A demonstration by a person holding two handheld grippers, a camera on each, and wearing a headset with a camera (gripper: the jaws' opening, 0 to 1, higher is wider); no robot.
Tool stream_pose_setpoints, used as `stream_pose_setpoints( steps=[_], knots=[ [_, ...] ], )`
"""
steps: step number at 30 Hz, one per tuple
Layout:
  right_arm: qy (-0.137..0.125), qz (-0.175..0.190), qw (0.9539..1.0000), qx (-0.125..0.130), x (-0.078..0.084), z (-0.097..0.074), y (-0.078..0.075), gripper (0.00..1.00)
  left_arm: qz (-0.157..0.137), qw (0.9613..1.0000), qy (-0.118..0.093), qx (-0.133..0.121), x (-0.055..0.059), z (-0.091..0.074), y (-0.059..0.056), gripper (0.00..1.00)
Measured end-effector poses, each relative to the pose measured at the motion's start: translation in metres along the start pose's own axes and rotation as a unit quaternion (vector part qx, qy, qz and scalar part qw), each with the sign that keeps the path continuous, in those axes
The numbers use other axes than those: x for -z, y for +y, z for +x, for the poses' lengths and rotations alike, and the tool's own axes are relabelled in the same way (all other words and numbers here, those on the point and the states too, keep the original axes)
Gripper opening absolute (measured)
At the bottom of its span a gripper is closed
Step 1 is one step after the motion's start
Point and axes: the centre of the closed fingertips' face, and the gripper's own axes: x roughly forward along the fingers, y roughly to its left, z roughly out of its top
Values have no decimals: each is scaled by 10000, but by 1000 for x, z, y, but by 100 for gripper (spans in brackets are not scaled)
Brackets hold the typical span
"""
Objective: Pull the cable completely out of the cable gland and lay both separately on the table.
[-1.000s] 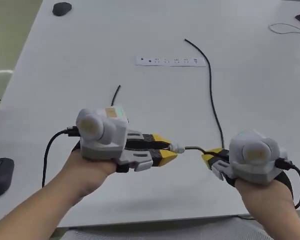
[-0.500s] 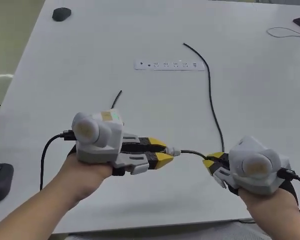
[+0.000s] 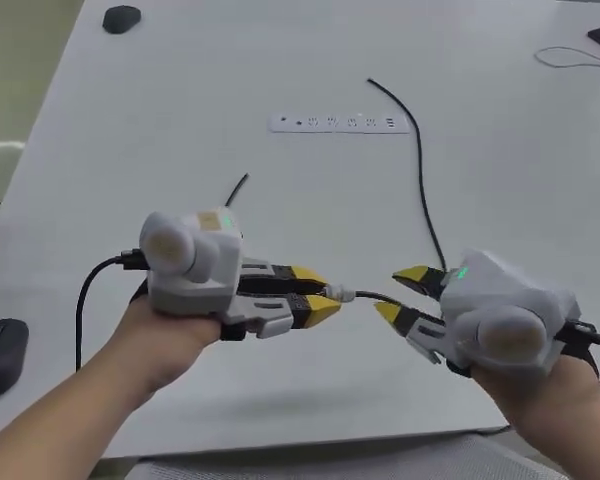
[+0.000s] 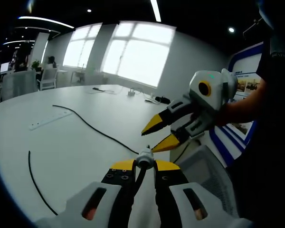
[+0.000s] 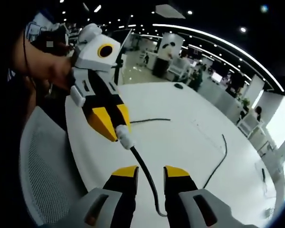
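Observation:
A small grey-white cable gland (image 3: 341,294) is clamped at the tips of my left gripper (image 3: 320,297), which is held just above the table's near edge. A black cable (image 3: 420,190) leaves the gland, passes between the jaws of my right gripper (image 3: 401,294) and trails away across the table. The right jaws stand open around the cable without pinching it. In the left gripper view the gland (image 4: 144,158) sits between my yellow tips (image 4: 144,166), with the right gripper (image 4: 150,141) open just beyond. In the right gripper view the cable (image 5: 141,164) runs from the gland (image 5: 124,137) through my open gripper (image 5: 150,172).
A white power strip (image 3: 340,123) lies across the middle of the white table (image 3: 160,120). A short loose black cable piece (image 3: 236,187) lies left of centre. One mouse (image 3: 1,355) sits at the near left and another (image 3: 122,17) at the far left. A thin wire (image 3: 570,60) lies far right.
My right gripper, shut on the cable a moment ago, has opened and let it go. The left gripper still holds the gland and has barely moved.

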Motion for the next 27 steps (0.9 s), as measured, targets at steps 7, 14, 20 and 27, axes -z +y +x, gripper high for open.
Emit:
stream_pose_setpoints(
  steps=[7, 14, 20, 27],
  knots=[
    [-10, -360, 9991, -201, -10, 11, 11, 12, -1, 10000, 2, 13, 1, 0, 0, 15],
    [69, -647, 9977, -206, -10, 13, 18, 3, 7, 10000, 17, 4, 2, 1, -1, 15],
    [81, -532, 9984, -170, -9, 13, 17, 2, 28, 10000, 20, -29, 3, 2, -1, 15],
    [85, -208, 9996, -172, -6, 14, 16, 1, 166, 9998, -15, -68, 3, 2, -2, 15]
  ],
)
